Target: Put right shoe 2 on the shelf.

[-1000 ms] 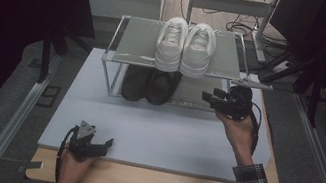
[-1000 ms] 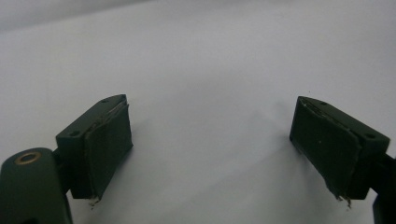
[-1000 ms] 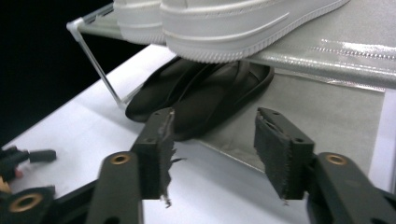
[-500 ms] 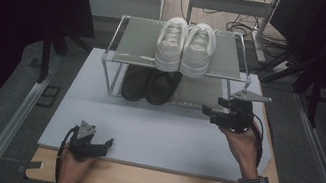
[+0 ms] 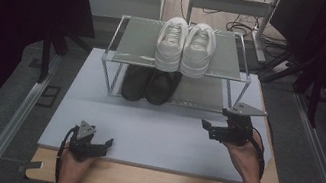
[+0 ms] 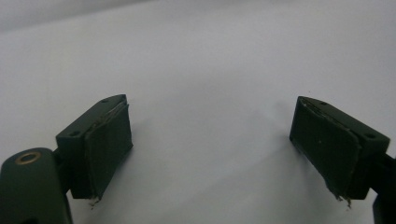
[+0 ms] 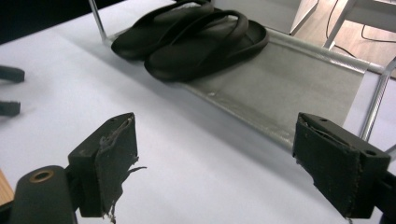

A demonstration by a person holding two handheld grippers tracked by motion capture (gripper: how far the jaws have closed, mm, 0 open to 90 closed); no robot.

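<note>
R gripper (image 5: 213,128) fingers (image 7: 112,161) just opened wide, nothing between them, near black rubber sandals (image 7: 196,35). L gripper (image 5: 103,143) fingers wide too, empty, over pale worktop (image 5: 159,131).

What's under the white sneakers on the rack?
Under the white sneakers, on the rack's lower shelf, sits a pair of black slippers. The top shelf covers their far ends from above.

R gripper (image 5: 209,127) nearer, jaws wider.
</note>
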